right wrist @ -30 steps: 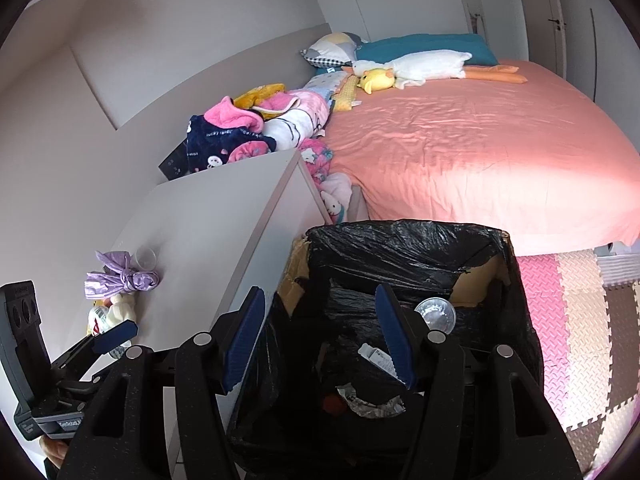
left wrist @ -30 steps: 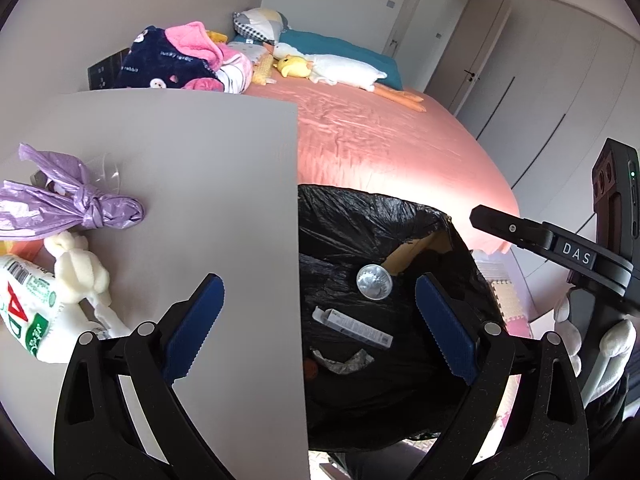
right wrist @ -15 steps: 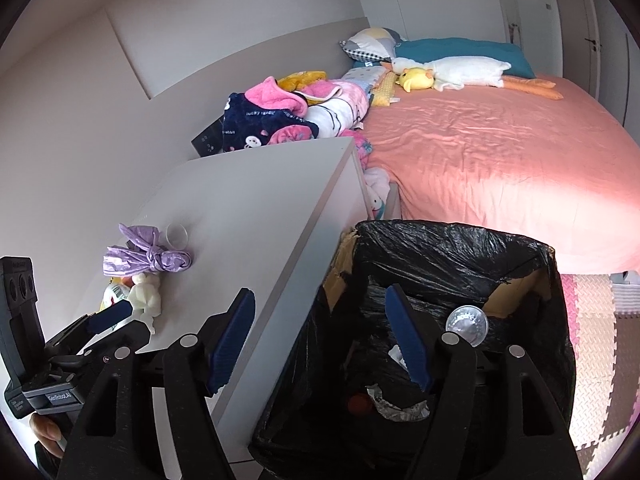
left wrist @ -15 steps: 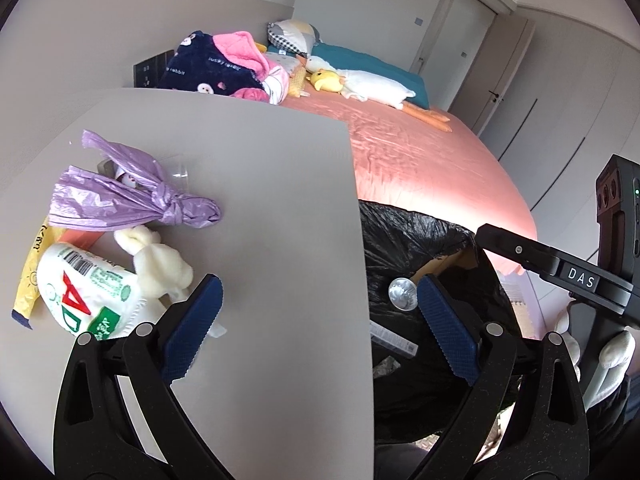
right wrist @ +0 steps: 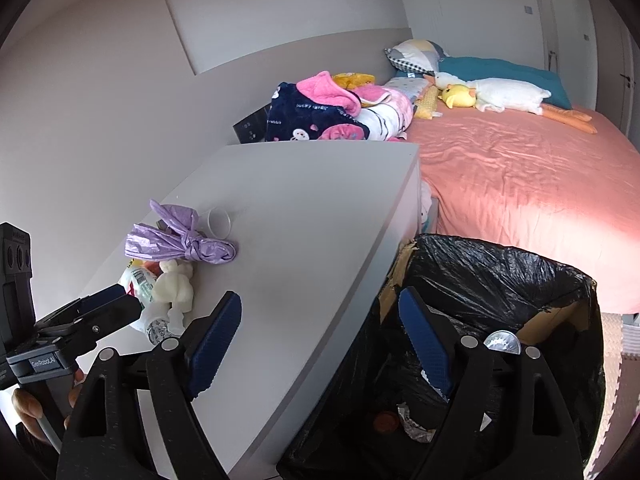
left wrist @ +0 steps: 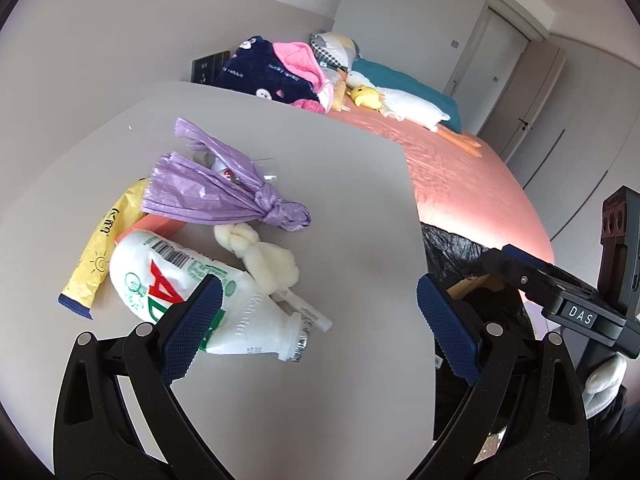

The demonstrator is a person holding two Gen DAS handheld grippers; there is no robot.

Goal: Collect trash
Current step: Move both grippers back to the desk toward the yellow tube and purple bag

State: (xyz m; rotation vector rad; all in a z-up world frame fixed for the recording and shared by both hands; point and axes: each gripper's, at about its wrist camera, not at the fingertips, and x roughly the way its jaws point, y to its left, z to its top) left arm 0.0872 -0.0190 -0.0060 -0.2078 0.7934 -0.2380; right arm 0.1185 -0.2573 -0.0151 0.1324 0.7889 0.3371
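Note:
Trash lies in a heap on the white tabletop [left wrist: 340, 208]: a knotted purple plastic bag [left wrist: 224, 192], a white bottle with red and green print [left wrist: 192, 292], a knotted cream bag [left wrist: 264, 260] and a yellow wrapper [left wrist: 100, 256]. My left gripper [left wrist: 316, 320] is open and empty, its left finger over the bottle. My right gripper [right wrist: 320, 336] is open and empty, above the table edge and the black-lined trash bin [right wrist: 500, 280]. The purple bag [right wrist: 180, 244] and a clear cup [right wrist: 219, 222] also show in the right wrist view.
The bin [left wrist: 452, 248] stands at the table's right edge and holds a foil lid [right wrist: 502, 343] and scraps. A pink bed [right wrist: 520, 184] with plush toys lies behind. Folded clothes [right wrist: 320, 116] pile up past the table's far end.
My left gripper has swung left from over the bin to over the table's trash heap. My right gripper has shifted left too, so more of the table shows.

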